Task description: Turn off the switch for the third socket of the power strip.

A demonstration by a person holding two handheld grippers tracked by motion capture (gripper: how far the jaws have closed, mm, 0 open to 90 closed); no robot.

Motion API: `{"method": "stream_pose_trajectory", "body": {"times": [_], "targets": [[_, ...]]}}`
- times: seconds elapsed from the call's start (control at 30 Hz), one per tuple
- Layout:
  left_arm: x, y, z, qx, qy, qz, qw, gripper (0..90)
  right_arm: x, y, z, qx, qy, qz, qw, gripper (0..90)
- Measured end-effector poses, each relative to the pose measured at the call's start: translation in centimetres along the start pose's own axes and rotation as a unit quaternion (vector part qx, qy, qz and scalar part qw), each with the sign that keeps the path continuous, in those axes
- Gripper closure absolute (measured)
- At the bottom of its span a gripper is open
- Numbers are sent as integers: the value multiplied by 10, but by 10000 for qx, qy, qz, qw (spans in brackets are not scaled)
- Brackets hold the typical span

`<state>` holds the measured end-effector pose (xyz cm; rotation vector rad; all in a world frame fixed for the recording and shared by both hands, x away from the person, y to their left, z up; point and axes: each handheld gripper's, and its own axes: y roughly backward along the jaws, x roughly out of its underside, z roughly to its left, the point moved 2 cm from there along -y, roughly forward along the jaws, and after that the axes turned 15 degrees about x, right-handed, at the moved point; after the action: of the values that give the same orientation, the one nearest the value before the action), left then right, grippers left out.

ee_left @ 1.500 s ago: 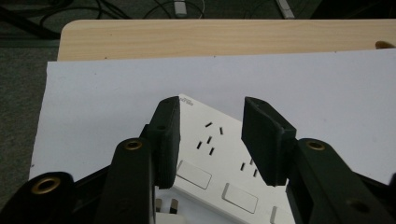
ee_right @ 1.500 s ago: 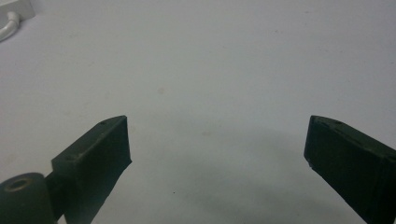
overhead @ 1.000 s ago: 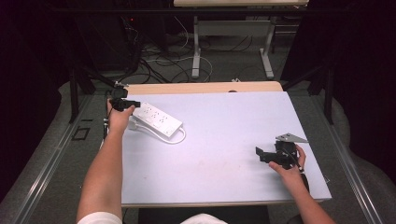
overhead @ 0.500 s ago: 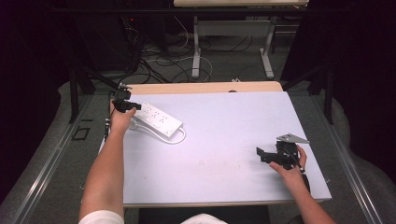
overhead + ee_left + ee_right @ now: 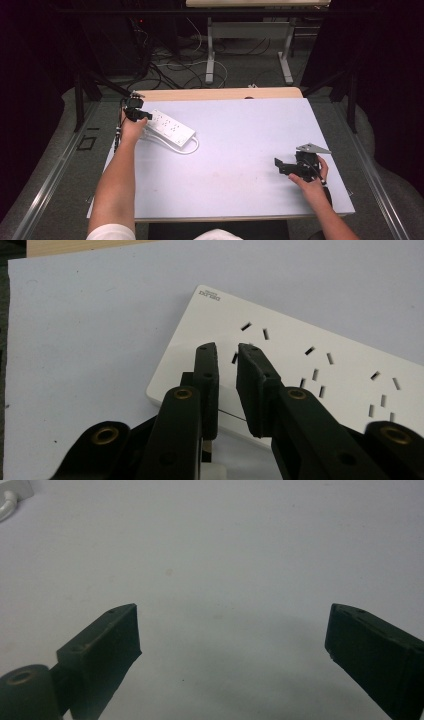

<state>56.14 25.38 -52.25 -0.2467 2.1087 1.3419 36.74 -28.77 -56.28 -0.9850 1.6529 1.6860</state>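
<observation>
small grey brand mark printed on the corner of the white power strip (image 5: 300, 360), too blurred to read.

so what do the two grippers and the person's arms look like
Both grippers are black. The left gripper has flat rectangular pads on arms with brass-ringed holes. The right gripper carries a grey three-cornered plate. The person wears short white sleeves, forearms bare.

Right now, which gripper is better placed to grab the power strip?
Left. The left gripper sits over the power strip, jaws just narrowing with nothing between them; the right gripper waits open across the table.
</observation>
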Motion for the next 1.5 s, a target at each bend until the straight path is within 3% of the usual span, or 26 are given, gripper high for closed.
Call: {"method": "stream_pose_trajectory", "body": {"times": [0.37,0.57,0.63,0.73,0.77,0.9,0.93,1.03,1.17,1.23,1.5], "targets": [[2,-3,5,-24,58,207,9998,798,0,0,0,-27,29,8,10000,71],[4,-7,7,-16,104,194,9998,801,0,0,1,-24,17,27,10000,71],[4,-7,8,16,134,327,9994,803,0,0,1,-30,-3,37,10000,71],[5,-8,8,50,128,320,9994,811,0,-1,1,-6,15,-17,10000,71],[5,-10,8,37,121,207,9997,817,0,-1,1,-24,23,1,10000,71],[5,-9,9,23,96,204,9997,850,1,-1,1,-4,2,-5,10000,71],[5,-7,9,63,115,315,9994,850,1,-1,1,-4,2,-5,10000,71],[5,-8,10,39,170,201,9996,873,0,-1,1,-38,25,12,10000,71],[5,-5,11,68,182,286,9994,893,0,0,2,-46,3,38,10000,71],[6,-8,10,23,156,160,9997,895,0,0,2,-49,2,38,10000,71],[5,-8,10,-9,140,183,9997,900,0,0,2,-62,2,35,10000,71]]}}
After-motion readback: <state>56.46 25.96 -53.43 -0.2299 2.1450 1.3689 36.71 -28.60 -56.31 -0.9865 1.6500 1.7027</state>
